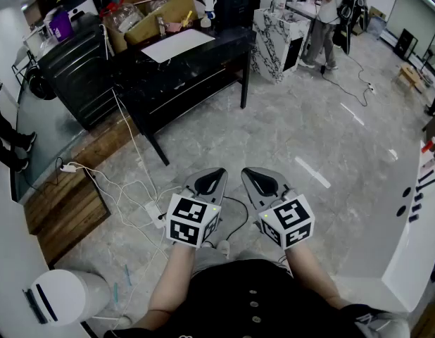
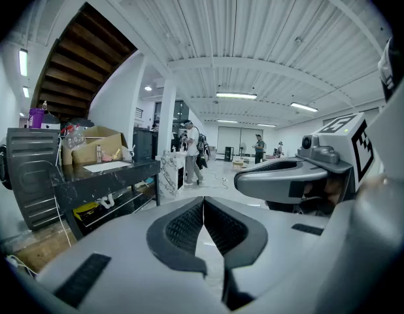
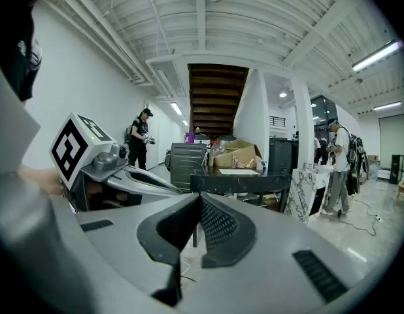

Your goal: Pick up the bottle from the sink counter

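Overhead, from the head view alone, takes in both tools at once: left gripper (image 1: 215,176) and right gripper (image 1: 251,177) side by side above the grey floor (image 1: 302,139), near each other but apart, aimed toward a dark surface (image 1: 203,65) bearing a cardboard box (image 1: 161,5) and a white sheet (image 1: 177,46). Catches too, at the far right edge, a white surface (image 1: 414,252) with black fittings and a small red-topped thing (image 1: 429,146), perhaps the bottle, too small to tell for sure; well apart from both grippers and outside either gripper view. Says little about the grip itself.

Closer in, from the left gripper view: left fingers (image 2: 182,227) pressed shut tip to tip, gripping nothing, touching nothing but each other. Adds people (image 2: 191,152) standing deep in the hall, unseen in such detail from above.

Likewise from the right gripper view: right fingers (image 3: 221,224) fully closed, empty. Adds a dark staircase (image 3: 216,90) overhead and a person in black (image 3: 142,136) by the left wall, neither visible from the head view.
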A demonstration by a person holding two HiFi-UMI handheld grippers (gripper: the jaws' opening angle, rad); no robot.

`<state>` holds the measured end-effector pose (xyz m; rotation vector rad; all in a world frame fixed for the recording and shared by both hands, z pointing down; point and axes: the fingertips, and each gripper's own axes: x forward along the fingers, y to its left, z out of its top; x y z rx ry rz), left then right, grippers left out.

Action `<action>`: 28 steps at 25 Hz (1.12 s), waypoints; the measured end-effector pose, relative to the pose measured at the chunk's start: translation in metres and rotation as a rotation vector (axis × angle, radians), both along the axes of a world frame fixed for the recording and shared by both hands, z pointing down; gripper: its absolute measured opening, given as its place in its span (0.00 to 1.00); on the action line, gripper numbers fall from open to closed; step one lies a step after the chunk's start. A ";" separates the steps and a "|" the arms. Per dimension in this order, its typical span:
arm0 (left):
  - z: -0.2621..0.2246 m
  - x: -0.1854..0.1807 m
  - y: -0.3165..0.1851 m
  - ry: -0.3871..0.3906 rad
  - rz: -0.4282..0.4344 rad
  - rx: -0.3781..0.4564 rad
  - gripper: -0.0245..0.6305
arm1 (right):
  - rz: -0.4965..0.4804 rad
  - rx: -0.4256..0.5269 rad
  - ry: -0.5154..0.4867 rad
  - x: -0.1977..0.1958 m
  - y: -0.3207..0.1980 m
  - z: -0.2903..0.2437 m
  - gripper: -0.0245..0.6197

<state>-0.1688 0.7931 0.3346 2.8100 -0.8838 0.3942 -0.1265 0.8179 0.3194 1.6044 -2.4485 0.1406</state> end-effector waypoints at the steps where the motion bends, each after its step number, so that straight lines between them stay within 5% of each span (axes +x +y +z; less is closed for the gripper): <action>1: 0.001 0.001 -0.003 0.001 0.000 0.001 0.07 | -0.001 -0.002 -0.005 0.001 -0.003 0.001 0.04; 12: 0.008 -0.006 -0.023 0.002 -0.025 -0.014 0.07 | 0.000 -0.029 -0.032 -0.002 -0.018 0.012 0.04; 17: -0.006 -0.016 -0.041 0.113 -0.068 0.023 0.07 | 0.013 0.015 -0.120 -0.008 -0.038 0.001 0.04; 28: 0.011 -0.008 -0.067 0.091 0.001 -0.025 0.07 | 0.065 -0.020 -0.121 0.004 -0.056 0.021 0.06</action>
